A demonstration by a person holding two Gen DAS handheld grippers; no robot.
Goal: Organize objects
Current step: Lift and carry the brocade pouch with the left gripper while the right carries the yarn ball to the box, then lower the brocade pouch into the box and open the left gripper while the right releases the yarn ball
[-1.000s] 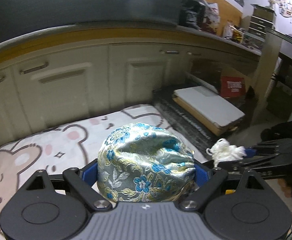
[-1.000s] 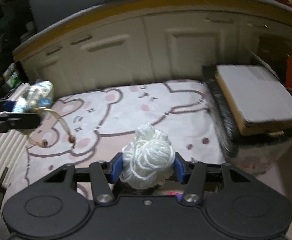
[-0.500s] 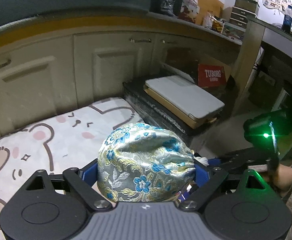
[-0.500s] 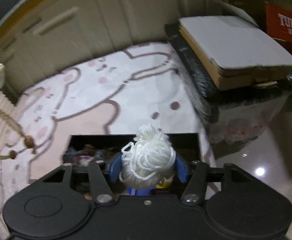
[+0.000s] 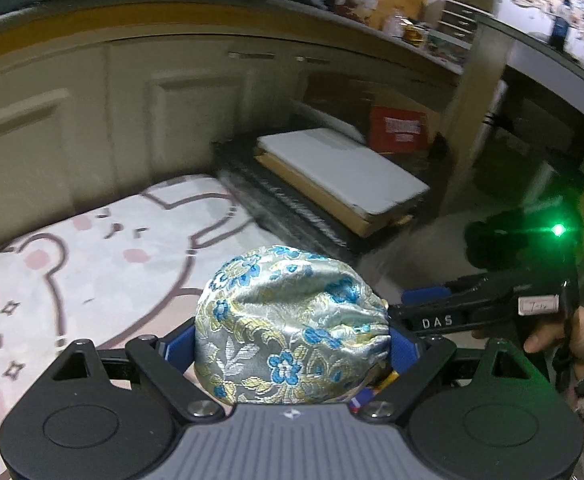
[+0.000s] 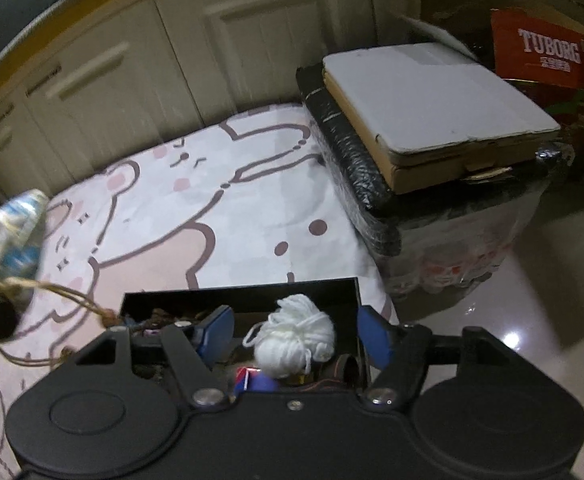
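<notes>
My left gripper (image 5: 289,346) is shut on a silver brocade pouch (image 5: 287,324) with blue and gold flowers, held above the bear-print mat (image 5: 91,264). In the right wrist view the pouch (image 6: 7,236) shows at the left edge with its tan cord (image 6: 67,296) hanging toward a black box (image 6: 243,294). My right gripper (image 6: 294,330) hovers over that box and its jaws are opening. A white yarn ball (image 6: 296,338) sits between the blue pads (image 6: 374,334) without touching them, resting on the jumble of small things in the box. The right gripper (image 5: 428,300) also appears just right of the pouch, with a hand (image 5: 548,340) behind it.
A black wrapped crate (image 6: 356,152) with a flat white-topped cardboard box (image 6: 432,96) on it stands right of the mat. A red Tuborg carton (image 6: 548,56) sits behind it. Cream cabinet doors (image 6: 251,32) line the back. Glossy floor (image 6: 532,272) lies to the right.
My right gripper tipped down over the black box and spread its pads off the yarn ball, which now lies in the box. My left gripper swung right and sank, keeping the pouch.
</notes>
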